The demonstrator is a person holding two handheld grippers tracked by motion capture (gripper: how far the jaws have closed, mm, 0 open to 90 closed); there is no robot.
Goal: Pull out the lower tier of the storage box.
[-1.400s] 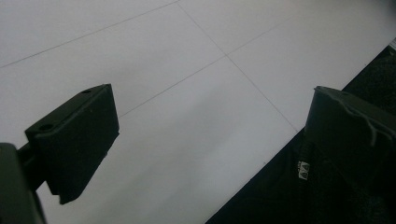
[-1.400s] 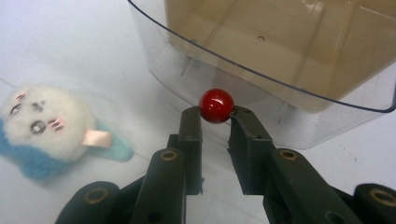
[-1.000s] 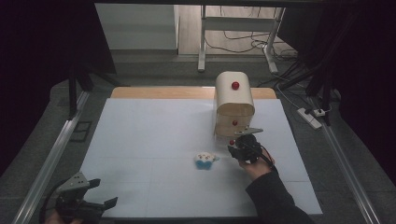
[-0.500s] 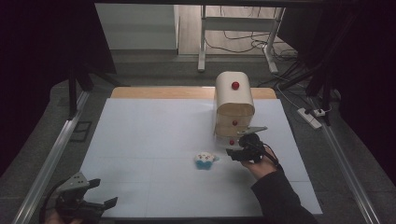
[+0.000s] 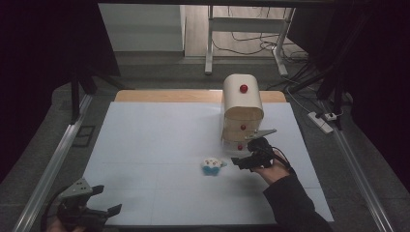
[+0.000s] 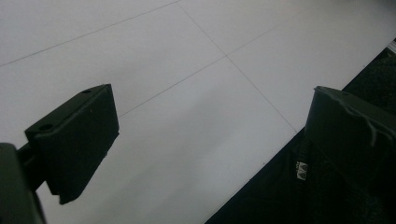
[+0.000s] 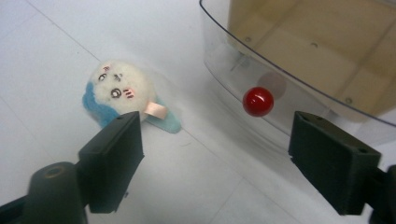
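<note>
White sheeting covers the table (image 5: 159,145) we work at, with a bare wooden strip at the far edge and dark floor and metal rails to either side. Our task's thing, a small plush toy (image 5: 212,166), lies on the sheet a little right of the middle, clear of every edge. It has a round cream-white head with a small drawn face and pink cheeks, a blue body beneath, and a pale pink tab at its side, seen close in the right gripper view (image 7: 126,93). Open sheet spreads left of it and toward us, so we have plenty of free room there.

Just to its right hovers our right gripper (image 5: 244,161); its jaws have just been opening, and they stand wide now with nothing between them. In the right gripper view the toy sits just beyond the left jaw, apart from it.

Behind that gripper stands a small wooden drawer cabinet (image 5: 242,108) with a rounded top and red knobs. Its lowest drawer (image 7: 299,70), clear-fronted with a red knob (image 7: 258,101), is near the right jaw and narrows the room on that side.

Our left gripper (image 5: 99,203) waits well apart at the near left corner, jaws wide and empty, over the sheet's near edge.
</note>
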